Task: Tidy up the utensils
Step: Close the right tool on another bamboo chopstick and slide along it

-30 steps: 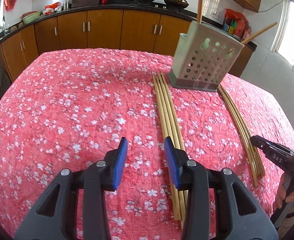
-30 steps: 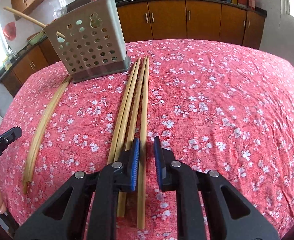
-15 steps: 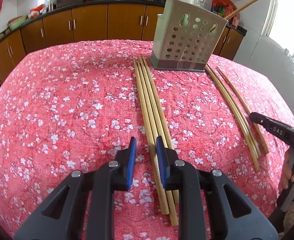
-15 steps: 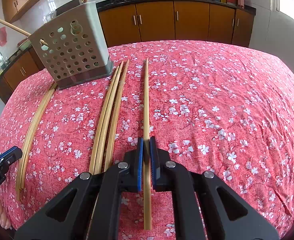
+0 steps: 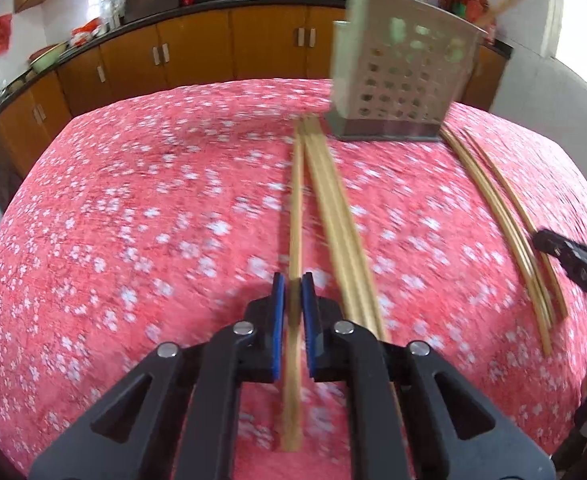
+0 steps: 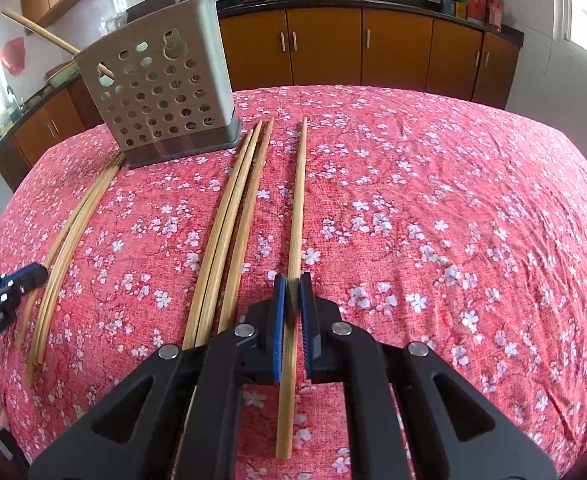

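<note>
In the left wrist view, one chopstick [image 5: 295, 216] is pinched tight by the left gripper [image 5: 292, 300], whose jaws have just been closing. The holder [image 5: 397, 88] is seen far off, blurred. In the right wrist view, another chopstick [image 6: 296, 216] is squeezed by the right gripper [image 6: 291, 300]. Here sticks inside the holder are shown clearly. A long stick could be swung and dropped.

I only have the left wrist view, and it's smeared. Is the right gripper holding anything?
Observer: Yes. The right gripper is shut on a single chopstick, set apart from its bundle.
Operator: How many lie in that bundle?
Observer: Three chopsticks, between the held one and the holder.
Operator: Is the holder empty?
Observer: No. A leaning chopstick pokes out through a side hole.
</note>
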